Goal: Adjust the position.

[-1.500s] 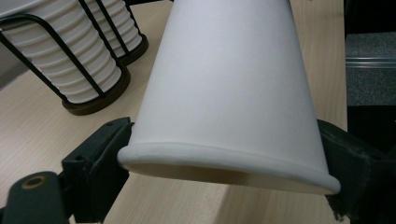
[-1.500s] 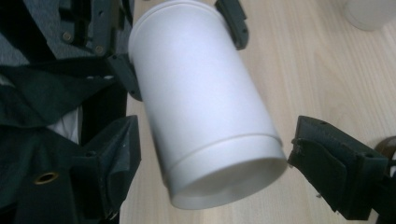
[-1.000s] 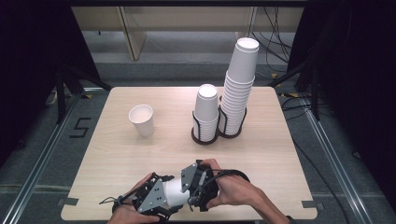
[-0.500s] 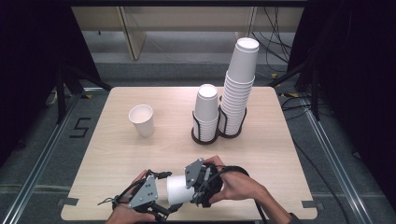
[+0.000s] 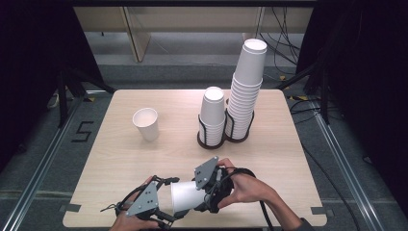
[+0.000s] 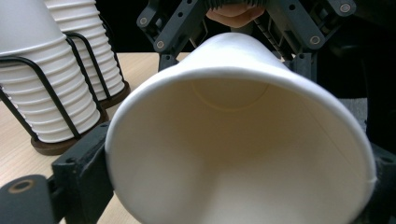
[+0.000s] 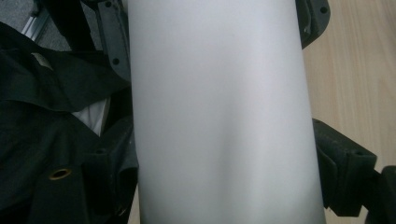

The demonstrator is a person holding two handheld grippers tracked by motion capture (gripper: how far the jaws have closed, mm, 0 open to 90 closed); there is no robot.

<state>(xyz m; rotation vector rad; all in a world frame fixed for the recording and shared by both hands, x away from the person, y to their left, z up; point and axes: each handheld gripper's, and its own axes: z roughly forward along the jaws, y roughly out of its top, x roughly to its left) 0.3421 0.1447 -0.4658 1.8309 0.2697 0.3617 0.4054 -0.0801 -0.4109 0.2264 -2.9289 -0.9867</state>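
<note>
Sideways, paper cup (image 5: 186, 196) lies between left tongs (image 5: 161, 204) and right tongs (image 5: 204, 192).

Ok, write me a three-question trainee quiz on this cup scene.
1. True or false: the white paper cup lies sideways between the left gripper and the right gripper.
2. How many cup stacks stand in the black wire holder?
3. The lone upright cup stands: A) left of the holder, B) right of it, C) inside it.

Key: 1 true; 2 two; 3 A.
</note>
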